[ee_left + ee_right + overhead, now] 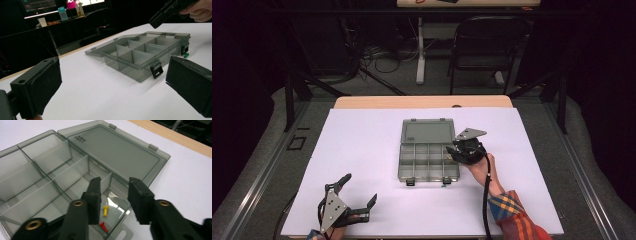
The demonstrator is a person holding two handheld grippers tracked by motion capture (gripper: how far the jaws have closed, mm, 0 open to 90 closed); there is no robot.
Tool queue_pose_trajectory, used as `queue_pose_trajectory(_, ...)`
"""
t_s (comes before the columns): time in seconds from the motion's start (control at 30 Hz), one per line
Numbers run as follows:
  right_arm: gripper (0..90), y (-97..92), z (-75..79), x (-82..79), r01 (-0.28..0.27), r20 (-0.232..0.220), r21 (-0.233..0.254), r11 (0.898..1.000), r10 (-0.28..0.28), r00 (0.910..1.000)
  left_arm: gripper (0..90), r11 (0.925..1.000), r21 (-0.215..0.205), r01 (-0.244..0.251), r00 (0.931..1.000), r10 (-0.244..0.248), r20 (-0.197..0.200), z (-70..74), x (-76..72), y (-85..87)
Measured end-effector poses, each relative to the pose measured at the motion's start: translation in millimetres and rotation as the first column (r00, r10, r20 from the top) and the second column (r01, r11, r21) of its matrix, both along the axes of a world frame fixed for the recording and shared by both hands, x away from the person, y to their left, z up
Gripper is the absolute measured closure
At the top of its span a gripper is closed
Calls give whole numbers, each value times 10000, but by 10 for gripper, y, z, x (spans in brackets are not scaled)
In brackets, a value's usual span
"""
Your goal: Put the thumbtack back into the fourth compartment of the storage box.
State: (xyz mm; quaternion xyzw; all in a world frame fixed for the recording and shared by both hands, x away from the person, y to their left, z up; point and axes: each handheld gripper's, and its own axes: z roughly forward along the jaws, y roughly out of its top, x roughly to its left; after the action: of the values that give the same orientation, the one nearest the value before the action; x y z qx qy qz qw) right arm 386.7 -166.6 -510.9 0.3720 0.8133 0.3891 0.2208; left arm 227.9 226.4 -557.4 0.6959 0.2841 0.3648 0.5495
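Yellow pushpin (106, 211) in organizer box (45, 182), below parted right tongs (113, 195)

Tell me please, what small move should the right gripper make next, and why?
Probably lift the right gripper up and away from the organizer box. Its jaws stand open and hold nothing, a yellow pin and a red piece already lie in the compartment beneath it, and a small green piece waits outside on the table.
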Motion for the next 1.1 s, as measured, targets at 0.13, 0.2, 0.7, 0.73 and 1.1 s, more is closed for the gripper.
queue_pose_trajectory(0.13,438,-29,65,-65,-209,146,119,9997,208,9997,4,10000,-19,-17,10000,17,8,1,0,4)
queue_pose_trajectory(0.2,374,-35,103,-127,-448,236,170,9989,444,9987,4,10000,-16,-25,10000,25,8,1,1,5)
queue_pose_trajectory(0.7,150,88,202,-570,-2124,404,269,9768,2112,9766,4,10000,-26,-44,10000,44,36,6,-2,7)
queue_pose_trajectory(0.73,138,104,198,-596,-2170,375,229,9759,2161,9757,4,10000,-18,-39,10000,39,34,6,-2,6)
queue_pose_trajectory(1.1,48,206,103,-887,-2934,99,-167,9558,2936,9559,4,10000,-42,-37,10000,38,59,10,-5,7)
